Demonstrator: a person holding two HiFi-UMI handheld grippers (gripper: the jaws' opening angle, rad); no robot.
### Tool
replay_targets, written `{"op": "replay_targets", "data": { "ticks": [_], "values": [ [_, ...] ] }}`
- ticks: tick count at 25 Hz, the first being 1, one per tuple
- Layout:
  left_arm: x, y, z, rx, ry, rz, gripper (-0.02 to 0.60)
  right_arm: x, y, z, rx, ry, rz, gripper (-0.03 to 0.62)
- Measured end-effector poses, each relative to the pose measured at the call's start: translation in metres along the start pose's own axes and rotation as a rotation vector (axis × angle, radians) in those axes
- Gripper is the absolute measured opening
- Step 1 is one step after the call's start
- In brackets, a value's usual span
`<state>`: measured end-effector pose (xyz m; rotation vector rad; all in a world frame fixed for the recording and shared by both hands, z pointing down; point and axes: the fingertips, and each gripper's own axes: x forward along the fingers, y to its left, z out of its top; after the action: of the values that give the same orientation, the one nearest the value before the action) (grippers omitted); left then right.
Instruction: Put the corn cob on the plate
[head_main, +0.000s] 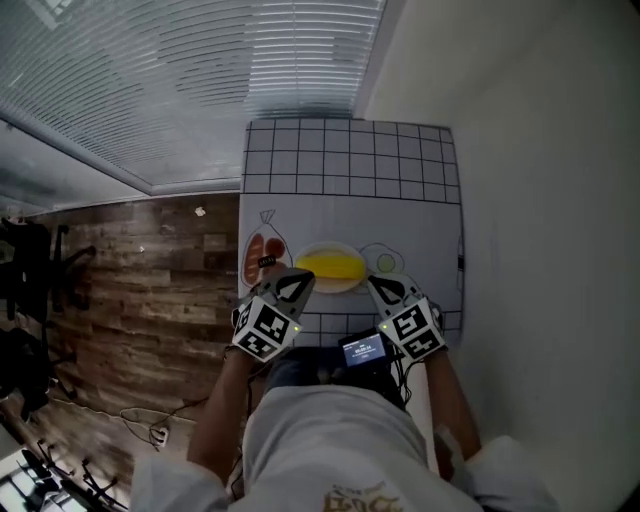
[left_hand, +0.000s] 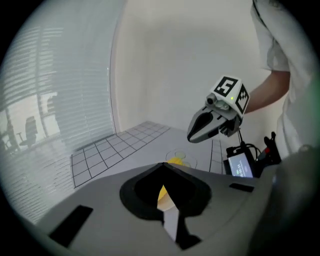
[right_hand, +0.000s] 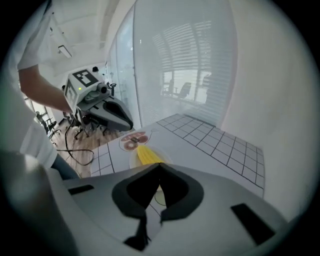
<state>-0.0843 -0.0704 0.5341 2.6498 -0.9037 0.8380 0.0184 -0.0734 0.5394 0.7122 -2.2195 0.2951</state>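
Corn cob (head_main: 330, 266) on plate (head_main: 335, 289), near table (head_main: 350, 160) front edge.

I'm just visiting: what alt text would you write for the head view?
A yellow corn cob lies on a plate on a gridded white table, seen from above. The left gripper and right gripper, both shut and empty, flank the plate's near edge.
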Motion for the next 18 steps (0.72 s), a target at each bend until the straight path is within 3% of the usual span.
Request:
{"op": "replay_targets", "data": {
  "ticks": [4,7,11,15,18],
  "values": [
    [-0.022,-0.011,0.021,-0.009,-0.099,0.003,0.006,-0.022,0.002,0.023,0.047,-0.084,-0.104,0.006],
    [-0.047,-0.016,0.044,-0.081,-0.225,0.010,0.006,-0.039,0.006,0.046,0.033,-0.177,-0.225,0.006],
    [-0.078,-0.012,0.064,-0.117,-0.342,0.077,0.006,-0.062,0.012,0.072,0.036,-0.267,-0.359,0.006],
    [-0.108,0.001,0.079,-0.154,-0.432,0.164,0.006,-0.085,0.019,0.088,0.127,-0.365,-0.418,0.006],
    [-0.118,-0.002,0.087,-0.102,-0.436,0.186,0.006,-0.097,0.027,0.093,0.105,-0.393,-0.444,0.006]
  ]
}}
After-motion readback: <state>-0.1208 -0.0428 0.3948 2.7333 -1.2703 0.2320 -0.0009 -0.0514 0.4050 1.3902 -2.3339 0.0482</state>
